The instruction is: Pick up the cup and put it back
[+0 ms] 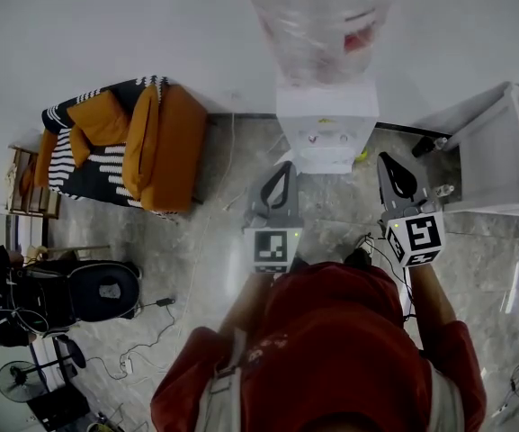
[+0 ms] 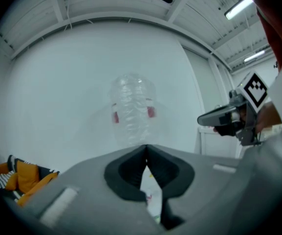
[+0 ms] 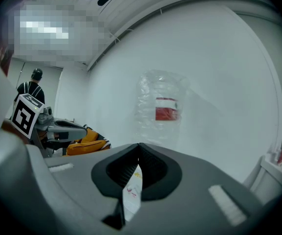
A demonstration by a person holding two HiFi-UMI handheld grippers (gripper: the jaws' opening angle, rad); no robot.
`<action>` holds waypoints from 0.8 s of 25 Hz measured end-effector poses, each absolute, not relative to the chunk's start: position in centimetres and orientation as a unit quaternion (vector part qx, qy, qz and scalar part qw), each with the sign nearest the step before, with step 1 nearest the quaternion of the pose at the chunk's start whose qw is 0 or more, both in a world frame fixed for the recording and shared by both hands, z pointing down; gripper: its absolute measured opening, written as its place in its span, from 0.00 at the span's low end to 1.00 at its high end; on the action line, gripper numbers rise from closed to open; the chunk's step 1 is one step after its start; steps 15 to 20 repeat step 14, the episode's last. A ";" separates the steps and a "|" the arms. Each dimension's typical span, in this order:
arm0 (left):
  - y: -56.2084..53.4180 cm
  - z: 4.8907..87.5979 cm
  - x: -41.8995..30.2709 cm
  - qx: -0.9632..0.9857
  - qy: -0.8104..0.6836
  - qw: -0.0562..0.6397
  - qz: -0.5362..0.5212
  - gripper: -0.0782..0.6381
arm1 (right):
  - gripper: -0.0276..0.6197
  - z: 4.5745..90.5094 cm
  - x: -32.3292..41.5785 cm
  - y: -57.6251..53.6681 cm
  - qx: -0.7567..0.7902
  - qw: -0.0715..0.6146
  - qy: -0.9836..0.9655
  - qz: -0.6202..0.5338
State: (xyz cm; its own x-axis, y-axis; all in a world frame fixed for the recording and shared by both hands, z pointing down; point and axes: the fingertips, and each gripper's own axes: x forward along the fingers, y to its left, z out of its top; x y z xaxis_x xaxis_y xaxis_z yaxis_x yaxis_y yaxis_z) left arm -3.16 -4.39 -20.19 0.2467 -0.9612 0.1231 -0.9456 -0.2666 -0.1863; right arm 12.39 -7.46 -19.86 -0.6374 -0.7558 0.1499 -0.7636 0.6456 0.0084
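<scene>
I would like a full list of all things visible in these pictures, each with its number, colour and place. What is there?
water dispenser: one, white, at the wall, ahead of both grippers
bottle: one, clear with a red label, on top of the dispenser
sofa: one, black-and-white striped, at the wall, left
cushions: at least two, orange, on the sofa
cabinet: one, white, right
seat: one, black, lower left
fan: one, black, bottom left corner
cables: a few, dark, on the floor
cup: none visible
left gripper: one, grey, jaws shut, empty
right gripper: one, grey, jaws shut, empty
shirt: one, red, on the person
</scene>
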 end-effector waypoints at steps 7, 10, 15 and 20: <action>-4.5 -19.8 -1.7 -0.793 0.599 0.024 -0.107 0.10 | 0.04 -19.6 13.5 -7.3 0.423 0.069 -0.903 0.030; -4.9 -19.9 -0.8 -0.798 0.593 0.028 -0.105 0.10 | 0.04 -19.2 14.3 -7.6 0.426 0.068 -0.902 0.032; -5.4 -19.9 0.2 -0.798 0.595 0.024 -0.094 0.10 | 0.04 -18.8 15.4 -8.2 0.428 0.068 -0.900 0.036; -5.4 -19.9 0.2 -0.798 0.595 0.024 -0.094 0.10 | 0.04 -18.8 15.4 -8.2 0.428 0.068 -0.900 0.036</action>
